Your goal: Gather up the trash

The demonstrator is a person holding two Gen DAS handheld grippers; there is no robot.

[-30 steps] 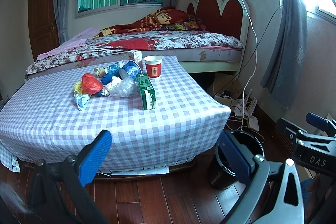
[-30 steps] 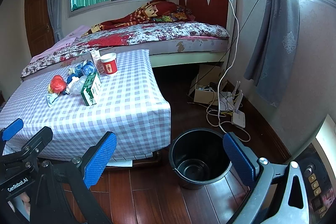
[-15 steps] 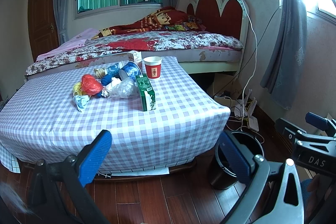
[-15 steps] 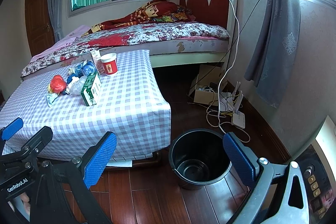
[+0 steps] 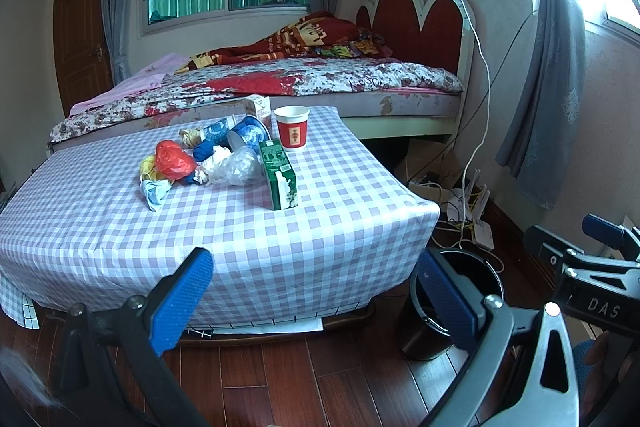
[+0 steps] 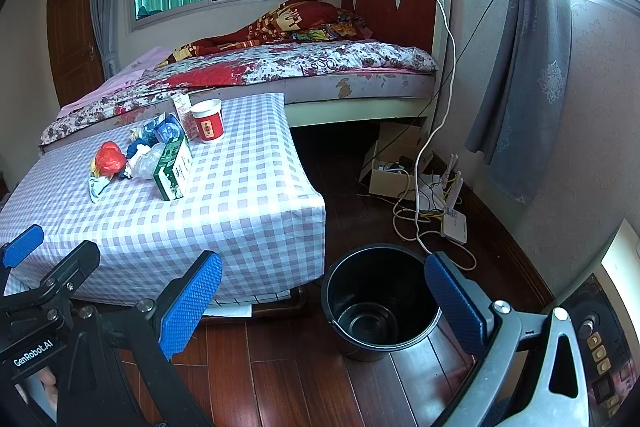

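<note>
Trash lies in a pile on the checked tablecloth [image 5: 100,227]: a green carton [image 5: 278,174], a red paper cup [image 5: 292,127], a red crumpled bag [image 5: 171,159], a clear plastic bag [image 5: 236,169], blue printed cups [image 5: 249,133] and a small white box [image 5: 258,105]. A black bin [image 6: 378,301] stands on the floor at the table's right corner, nothing in it. My left gripper [image 5: 316,301] is open, well short of the table. My right gripper [image 6: 324,307] is open too, held above the bin [image 5: 448,307]. The carton [image 6: 173,173] and cup [image 6: 208,125] show in the right wrist view.
A bed [image 5: 320,83] with a floral cover lies behind the table. Cables, a router [image 6: 454,217] and a cardboard box [image 6: 394,167] clutter the floor by the right wall. Grey curtain [image 6: 520,67] hangs at right. Dark wooden floor [image 6: 280,379] is underfoot.
</note>
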